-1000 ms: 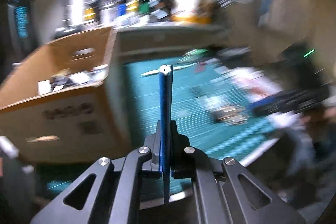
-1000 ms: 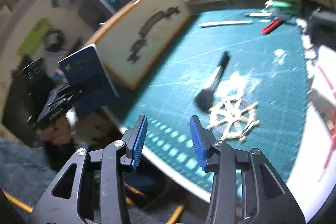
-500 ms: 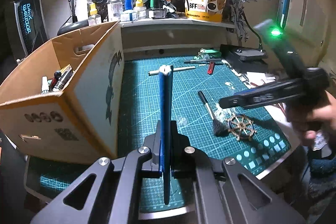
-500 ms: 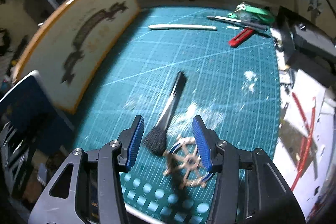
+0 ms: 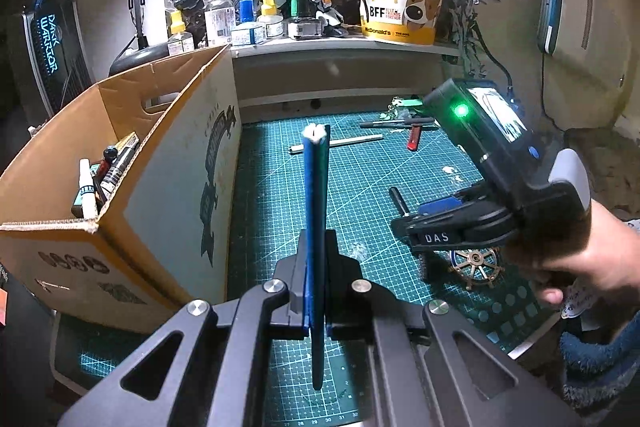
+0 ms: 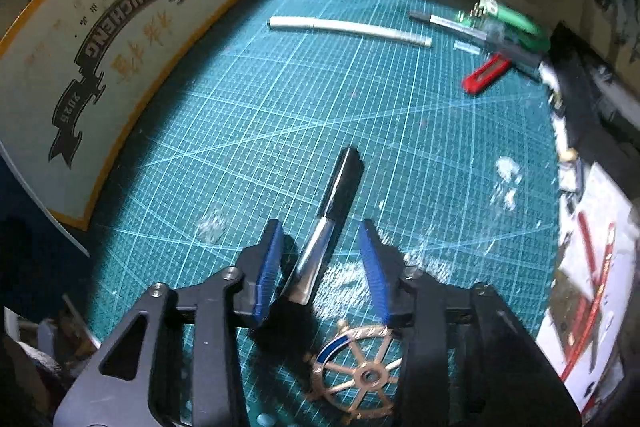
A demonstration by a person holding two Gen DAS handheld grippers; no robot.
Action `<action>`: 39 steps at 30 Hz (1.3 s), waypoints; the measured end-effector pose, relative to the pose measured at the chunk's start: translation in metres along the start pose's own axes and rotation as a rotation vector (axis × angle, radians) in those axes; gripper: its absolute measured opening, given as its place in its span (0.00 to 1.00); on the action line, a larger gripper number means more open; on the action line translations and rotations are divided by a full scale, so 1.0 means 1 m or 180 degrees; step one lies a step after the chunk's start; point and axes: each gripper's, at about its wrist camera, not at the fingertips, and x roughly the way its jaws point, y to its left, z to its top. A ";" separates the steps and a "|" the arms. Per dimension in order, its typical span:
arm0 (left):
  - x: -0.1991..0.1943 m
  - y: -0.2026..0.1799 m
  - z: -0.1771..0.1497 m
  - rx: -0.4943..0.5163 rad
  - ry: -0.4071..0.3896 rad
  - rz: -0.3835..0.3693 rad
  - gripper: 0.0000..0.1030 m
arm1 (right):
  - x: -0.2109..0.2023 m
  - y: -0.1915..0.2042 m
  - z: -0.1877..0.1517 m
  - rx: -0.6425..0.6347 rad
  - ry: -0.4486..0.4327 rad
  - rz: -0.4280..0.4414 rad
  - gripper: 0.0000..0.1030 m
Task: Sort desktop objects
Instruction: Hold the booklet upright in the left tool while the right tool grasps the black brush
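The cardboard box [image 5: 120,163] stood at the left, several markers inside. The left gripper [image 5: 316,143] had its fingers pressed together, holding nothing. On the surface [image 6: 260,99], the right gripper [image 6: 320,259] had its fingers apart, straddling one brush [image 6: 328,219]; closing on it appeared next. One ship's wheel [image 6: 356,375] lay nearer. Far right: one white pen [image 6: 348,29], one red cutter [image 6: 486,73].

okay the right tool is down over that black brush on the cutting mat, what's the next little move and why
Probably close the right tool on the brush. Its blue pads are open on either side of the silver ferrule, low over the cutting mat, so no further alignment seems needed. The ship's wheel ornament lies just behind, outside the gap.
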 end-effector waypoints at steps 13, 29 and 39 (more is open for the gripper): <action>0.003 -0.001 0.007 0.0004 0.0000 0.0027 0.04 | -0.033 -0.006 -0.003 -0.0003 -0.0477 0.0107 0.10; -0.018 -0.011 0.031 0.0087 -0.0372 0.0050 0.04 | -0.205 0.011 -0.050 -0.0191 -0.2280 0.0003 0.10; -0.055 0.005 0.046 0.0136 -0.1076 0.0100 0.04 | -0.252 0.008 -0.103 -0.0046 -0.2987 -0.0112 0.10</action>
